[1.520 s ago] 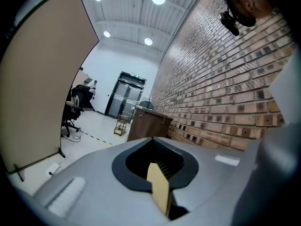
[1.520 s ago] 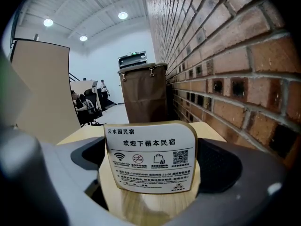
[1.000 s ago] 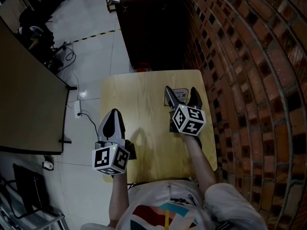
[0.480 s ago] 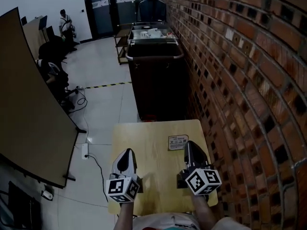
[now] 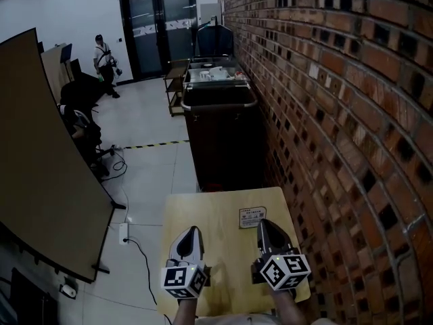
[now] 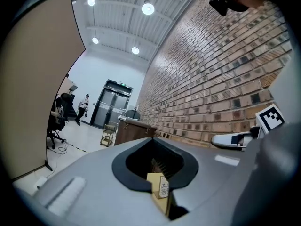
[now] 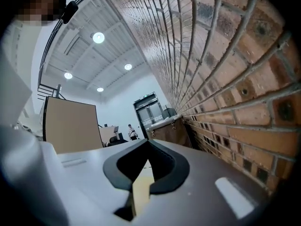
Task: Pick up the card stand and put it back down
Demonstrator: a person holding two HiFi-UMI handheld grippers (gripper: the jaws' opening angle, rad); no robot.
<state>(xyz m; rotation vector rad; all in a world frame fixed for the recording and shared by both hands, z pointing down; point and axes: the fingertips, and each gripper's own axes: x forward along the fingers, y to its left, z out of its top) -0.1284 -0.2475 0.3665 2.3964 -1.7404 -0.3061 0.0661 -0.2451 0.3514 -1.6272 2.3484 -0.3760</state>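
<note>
The card stand, a small white printed card, stands on the light wooden table towards its far right. My right gripper sits just on the near side of it, apart from it, its jaws shut on nothing. My left gripper rests at the table's near left, also shut and empty. In the left gripper view the jaws meet, and a small printed card shows through the gap behind the tips. Only the pale table top shows through the closed jaws in the right gripper view.
A brick wall runs along the table's right side. A dark cart stands just beyond the far edge. A brown partition and a floor cable lie to the left. A person stands far off by the doors.
The right jaws, open around the card stand a second ago, have shut and drawn back from it. Both grippers sit nearer the table's front edge, and the head view has tilted up.
</note>
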